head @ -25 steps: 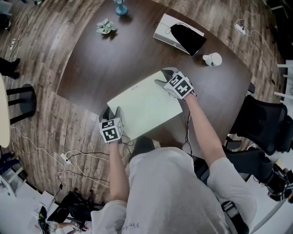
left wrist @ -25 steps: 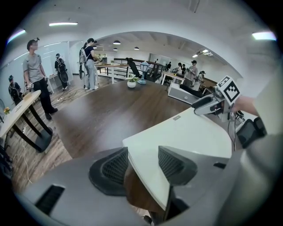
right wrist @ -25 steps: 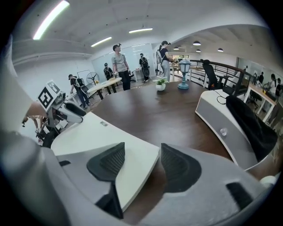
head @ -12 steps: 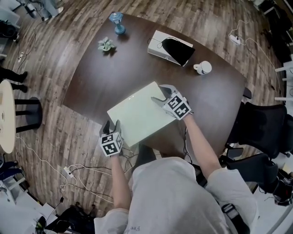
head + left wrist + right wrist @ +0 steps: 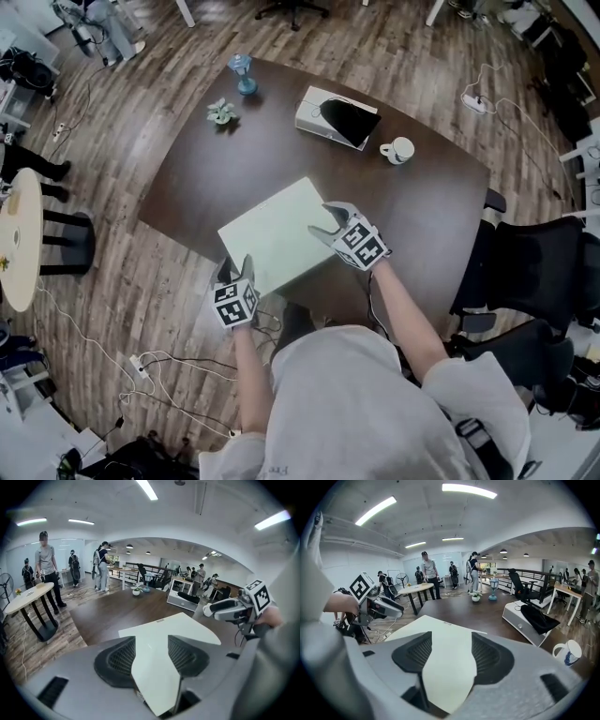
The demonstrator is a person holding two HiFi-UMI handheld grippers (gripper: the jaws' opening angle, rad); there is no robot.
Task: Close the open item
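A pale green laptop [image 5: 277, 234] lies shut and flat on the dark brown table [image 5: 422, 206]. My left gripper [image 5: 232, 274] sits at its near left corner, jaws open, and the lid [image 5: 173, 627] shows in the gap between them, untouched by the pads. My right gripper [image 5: 327, 222] hovers over the laptop's right edge, also open, with the lid [image 5: 440, 644] visible between its jaws. The right gripper [image 5: 229, 610] also appears in the left gripper view, and the left gripper [image 5: 379, 606] in the right gripper view.
At the table's far side stand a white box with a black bag on it [image 5: 336, 117], a white mug [image 5: 397, 149], a small plant [image 5: 221, 112] and a blue vase [image 5: 243, 75]. A black chair [image 5: 525, 262] is at the right. Cables [image 5: 159, 361] lie on the floor.
The head view has pulled back and shows more of the room. The right gripper has slid slightly nearer along the laptop's right edge. The left gripper keeps its corner.
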